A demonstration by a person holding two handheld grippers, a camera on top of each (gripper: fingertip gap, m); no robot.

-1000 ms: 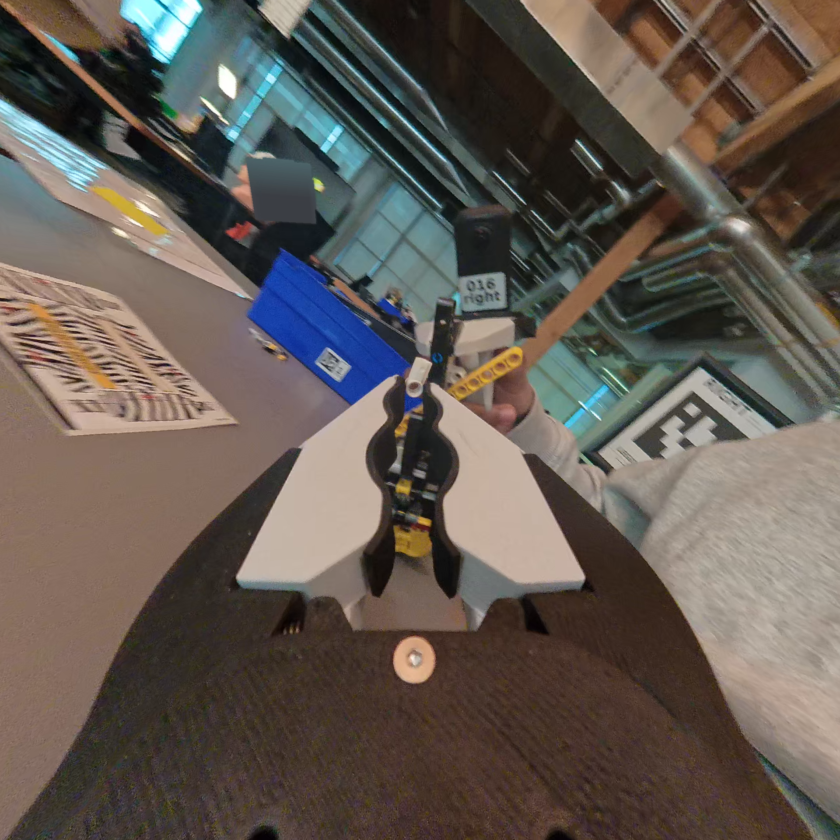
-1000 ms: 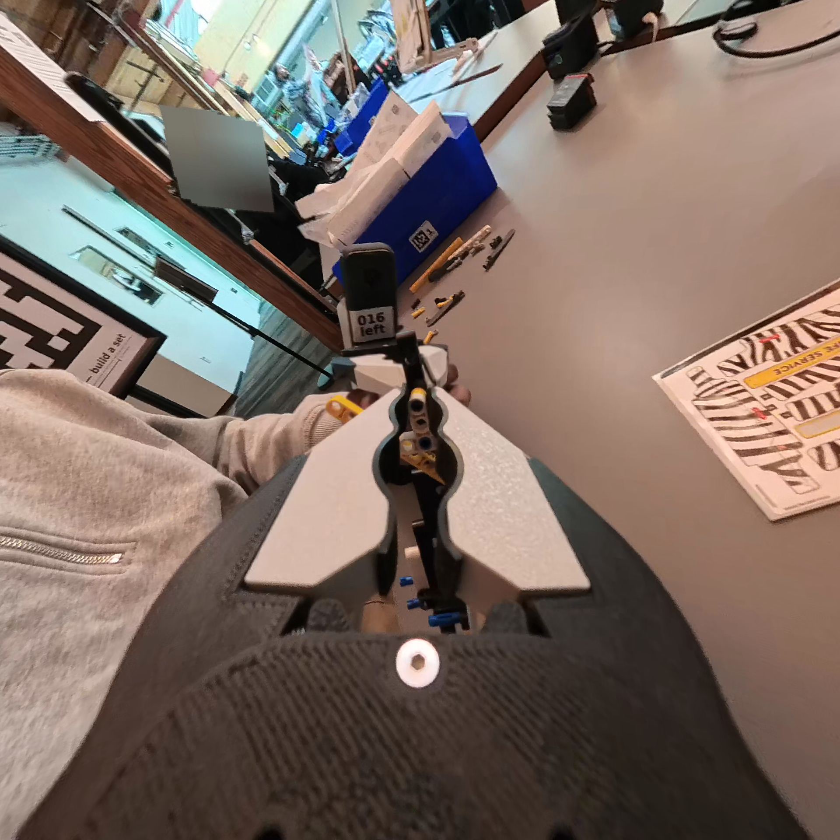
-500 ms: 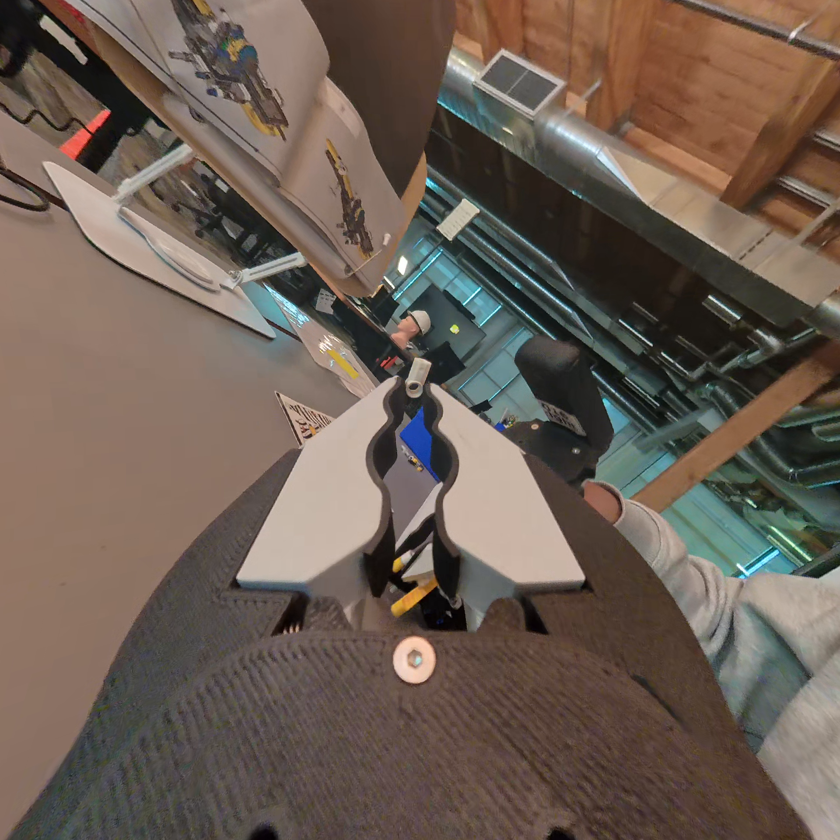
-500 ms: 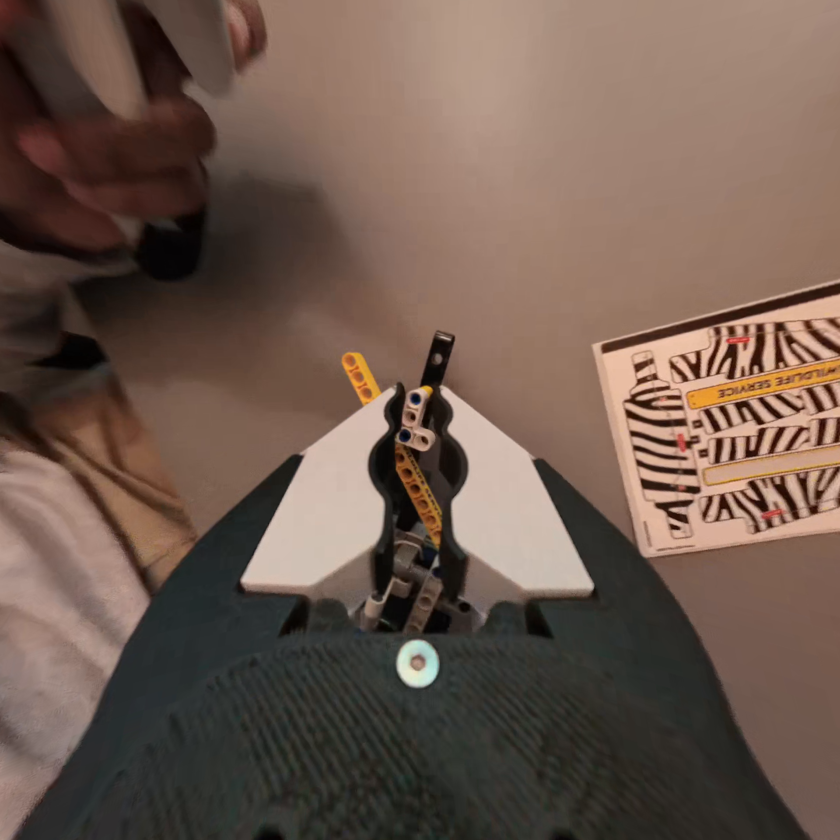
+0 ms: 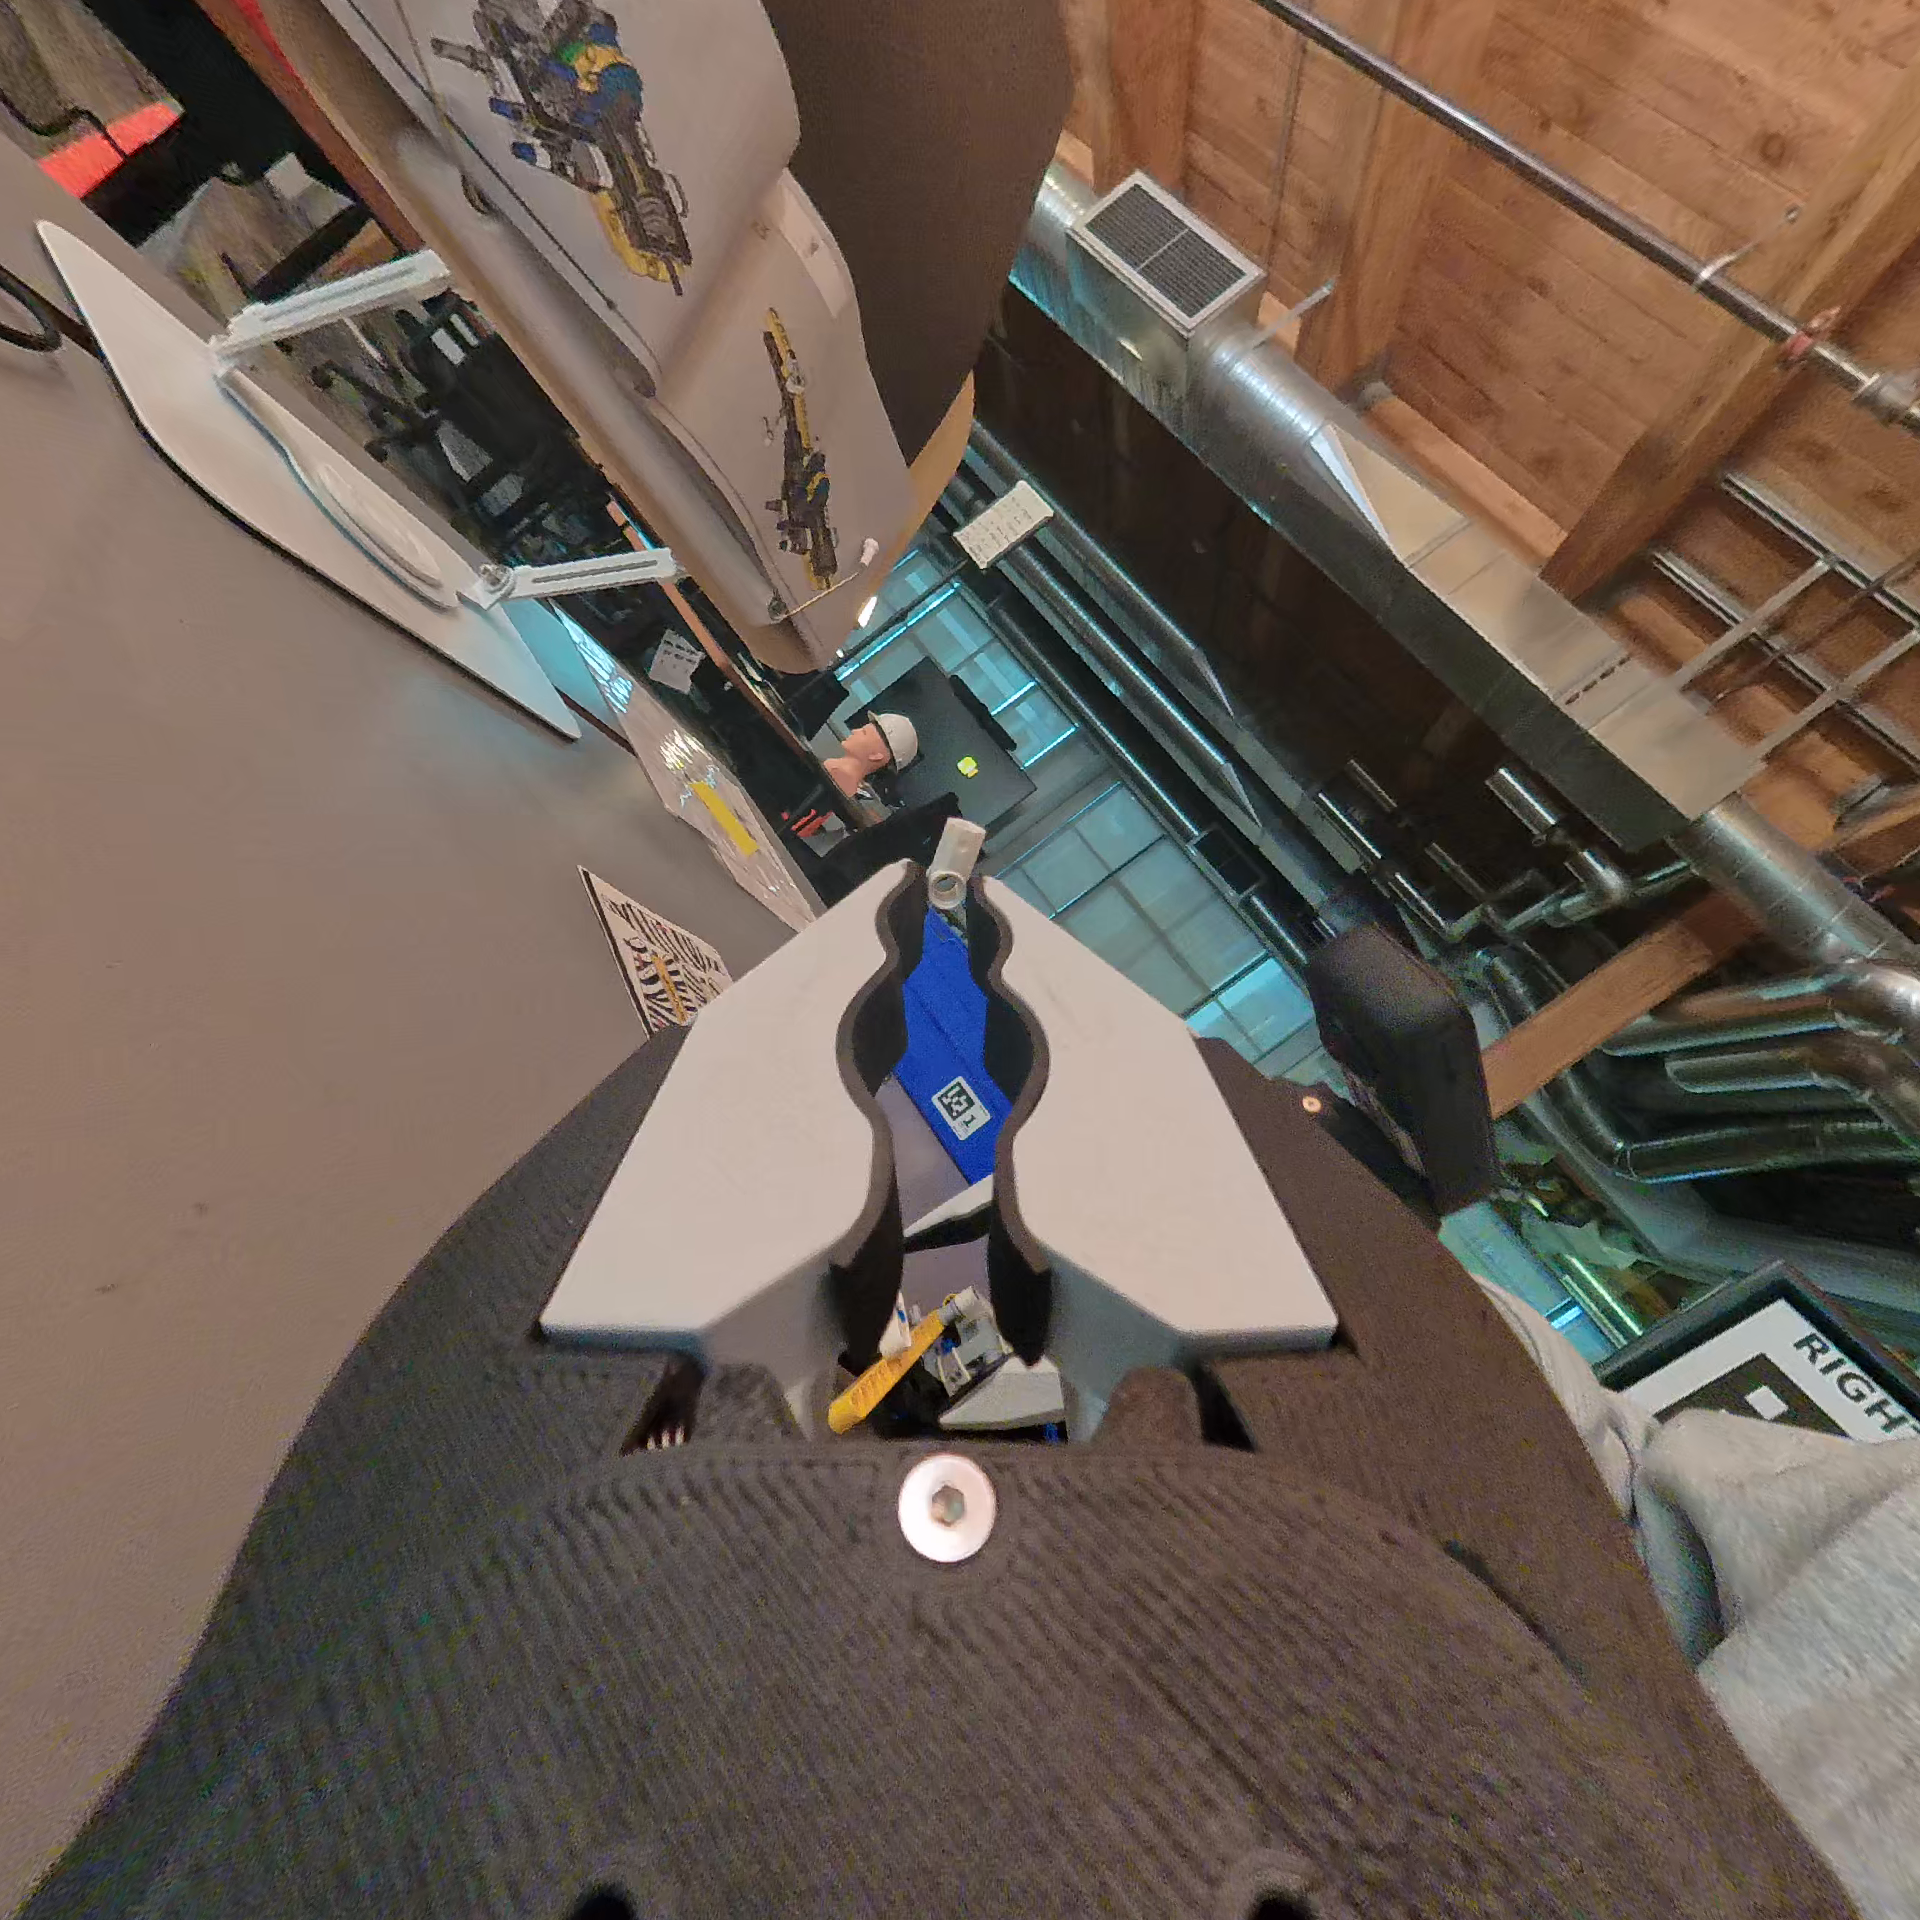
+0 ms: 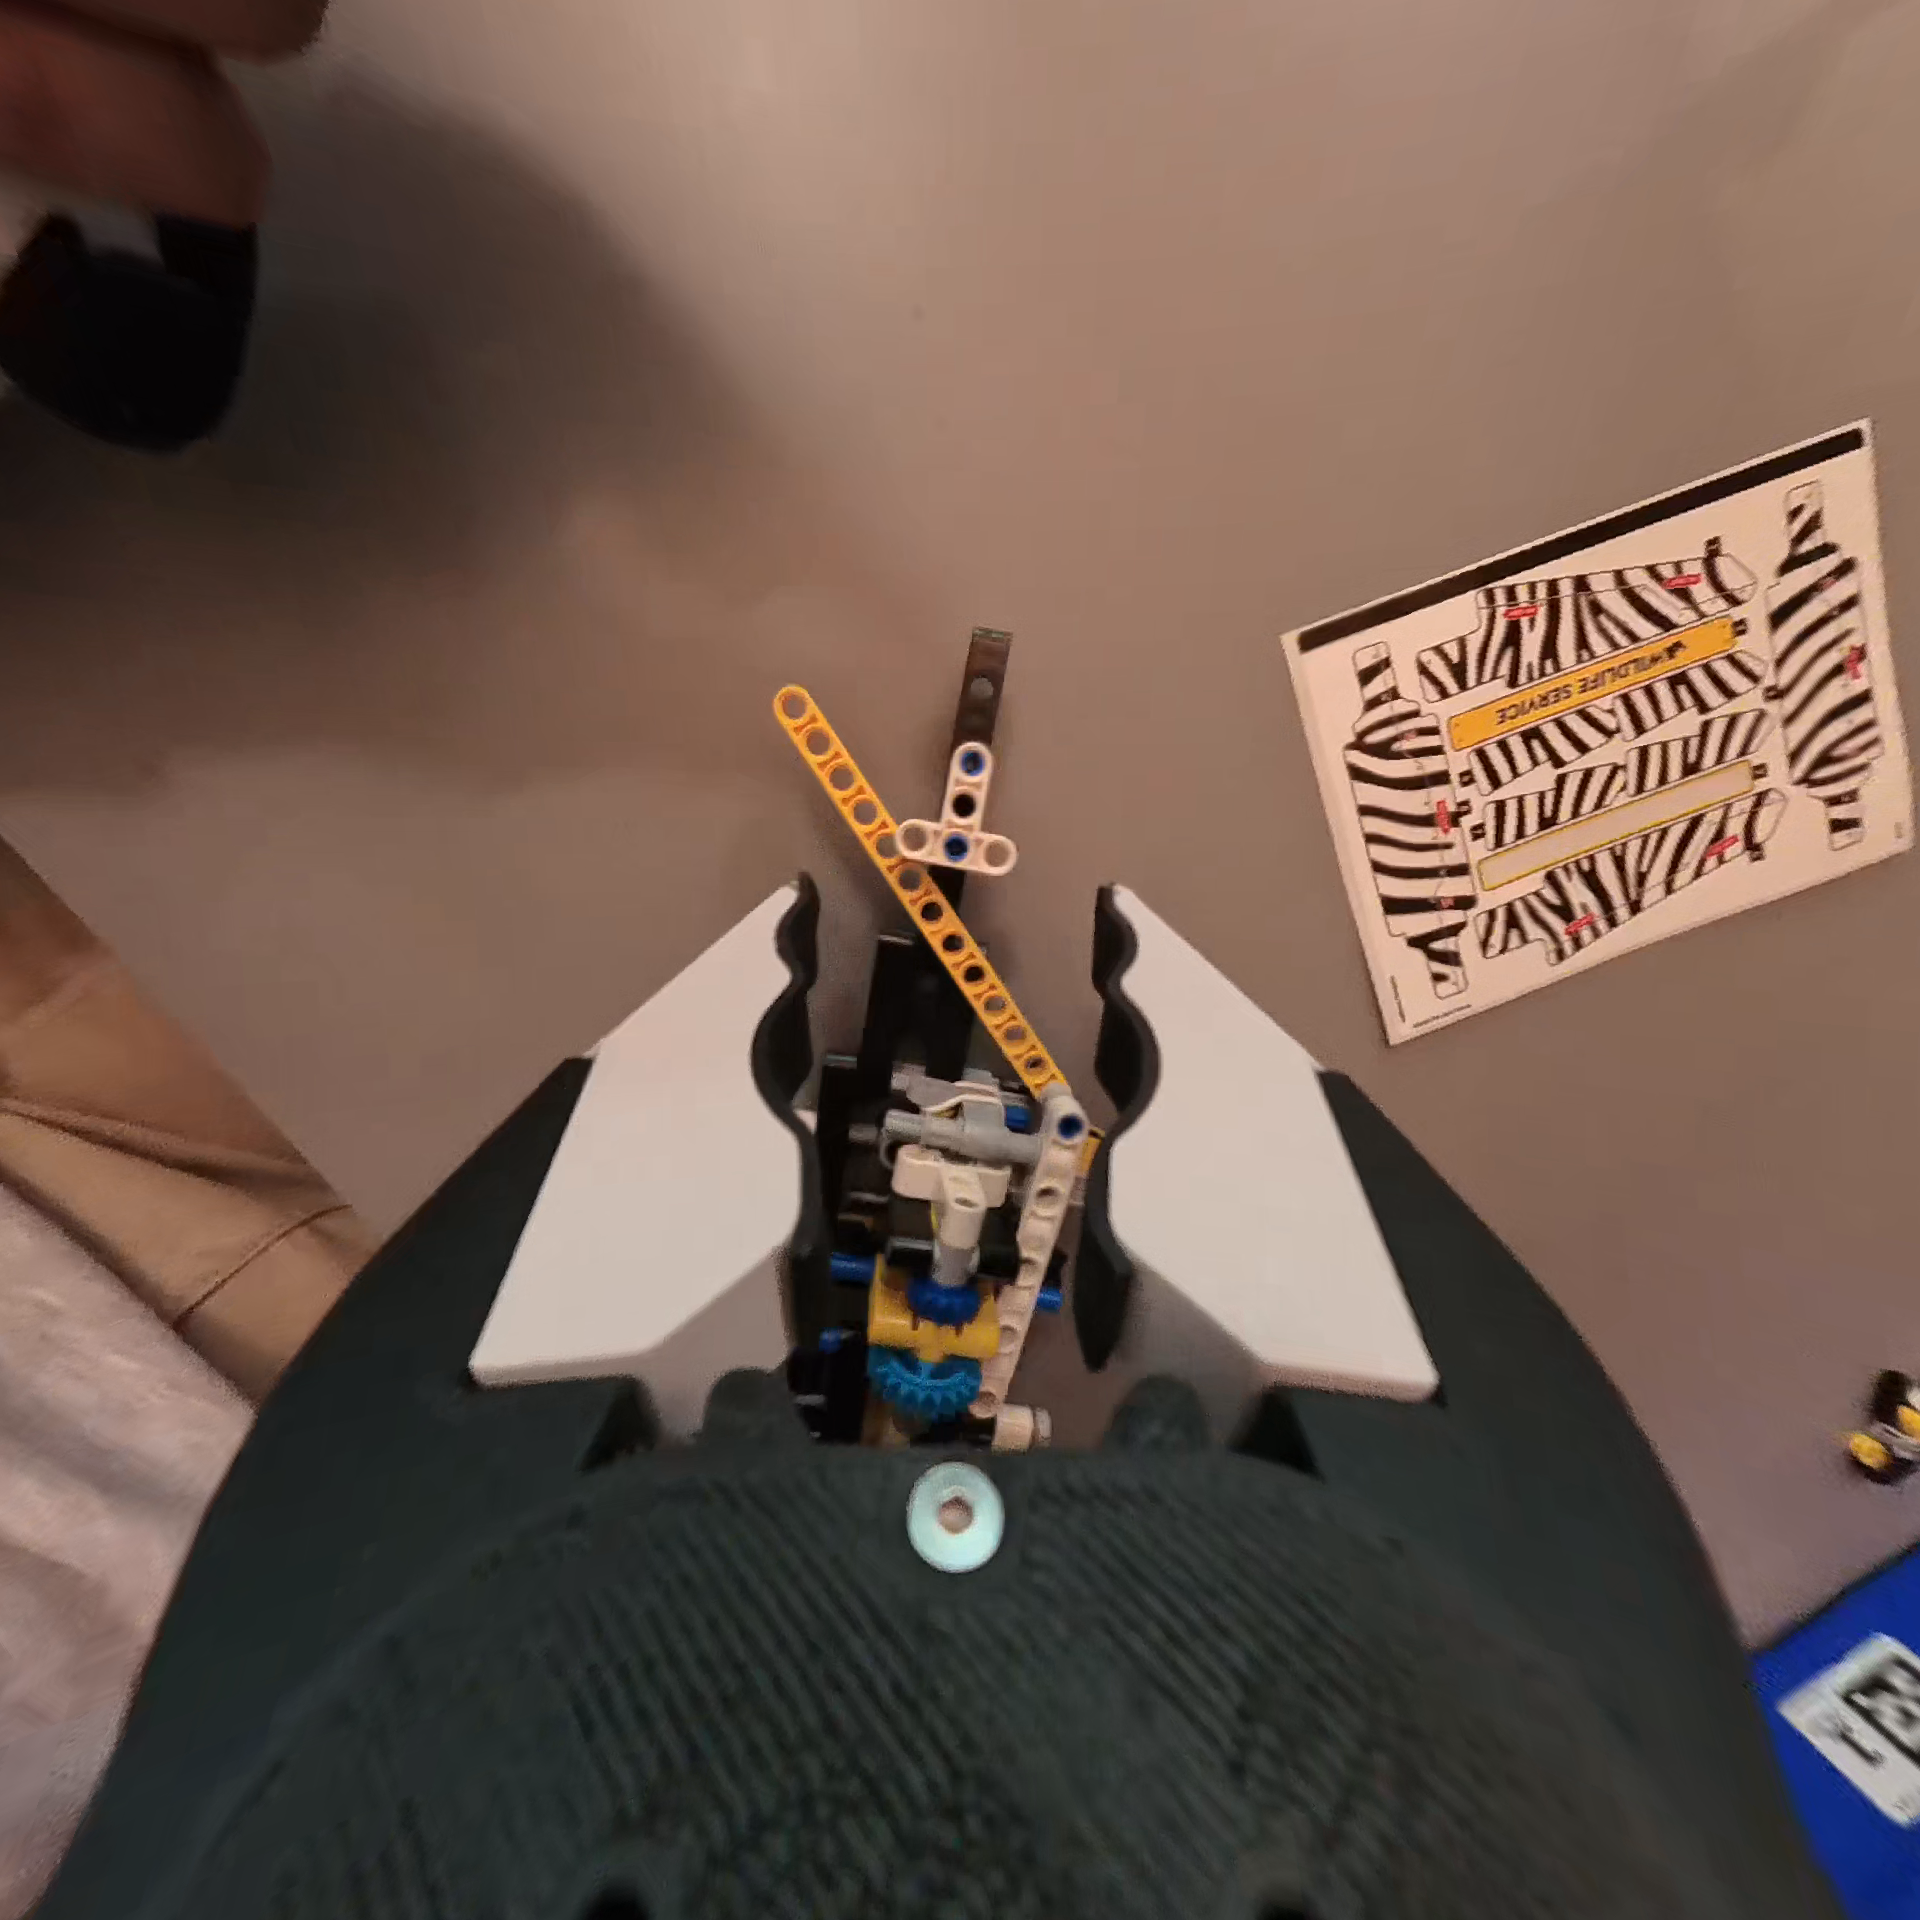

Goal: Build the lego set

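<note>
Small light-grey lego connector piece (image 5: 954, 862) pinched at left hand-held gripper (image 5: 943, 902) tips, right hand-held gripper (image 6: 951, 914) spread wide around black, yellow and white lego assembly (image 6: 935, 1174), grey surface (image 6: 1039, 364) below.

Lego assembly (image 6: 940, 1226): black frame, yellow perforated beam, white connectors, blue gears. Sticker sheet (image 6: 1600, 727): black-and-white zebra stripes with yellow bands. Grey table (image 6: 1039, 312); blue bin (image 5: 951, 1049).

Your left gripper (image 5: 951, 891) is tipped up toward the ceiling, fingertips pinched together. Your right gripper (image 6: 951, 914) points straight down, jaws spread wide, nothing clamped. A blurred hand (image 6: 125, 94) sits at the right view's top-left corner.
</note>
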